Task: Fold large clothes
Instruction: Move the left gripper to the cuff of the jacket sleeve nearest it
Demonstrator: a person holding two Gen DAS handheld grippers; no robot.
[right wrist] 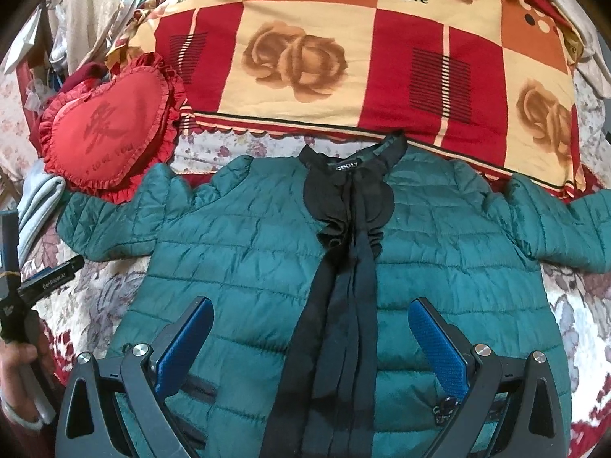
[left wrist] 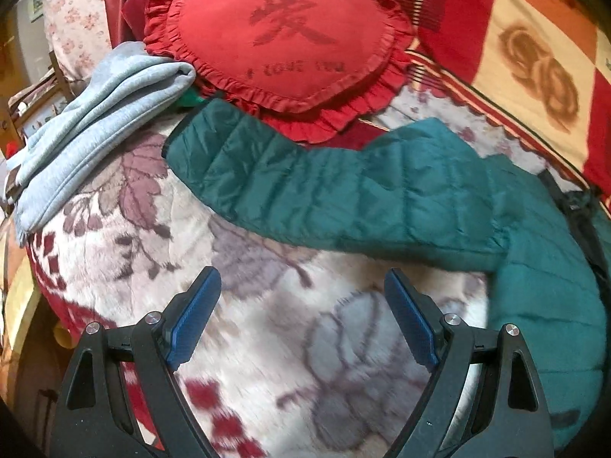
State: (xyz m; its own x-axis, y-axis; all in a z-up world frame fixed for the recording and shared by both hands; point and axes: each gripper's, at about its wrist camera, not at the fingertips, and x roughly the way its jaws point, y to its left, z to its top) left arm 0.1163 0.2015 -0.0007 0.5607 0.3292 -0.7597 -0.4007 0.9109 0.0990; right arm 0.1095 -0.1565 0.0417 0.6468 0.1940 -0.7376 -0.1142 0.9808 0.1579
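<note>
**Teal quilted jacket spread flat on the bed, both grippers empty above it**

I see a teal quilted jacket (right wrist: 244,252) lying face up on a floral blanket (left wrist: 267,305), laid out whole and not yet folded. In the right wrist view the black collar (right wrist: 351,152) sits at 12 o'clock and the hem runs out of view at 6 o'clock, so the body's long axis goes 12 to 6. A black ruffled tie (right wrist: 343,267) hangs down the centre line. The sleeves reach out to 9 and 3 o'clock, making a second axis across.

My right gripper (right wrist: 311,343) hovers over the lower chest, jaws spread wide, holding nothing. My left gripper (left wrist: 301,313) is just as wide and empty, over bare blanket; in its view the left sleeve (left wrist: 305,187) crosses from 10 toward 3 o'clock, its cuff (left wrist: 183,133) near a red heart cushion (left wrist: 282,42) and folded grey cloth (left wrist: 95,114).

I judge the first fold to be the sleeves. I would pinch the cuff well inside its edge, since the slick padded fabric may slip, and carry it across the chest, keeping the tie straight. The cuff lies close to the cushion, so I would come in low from the blanket side.
</note>
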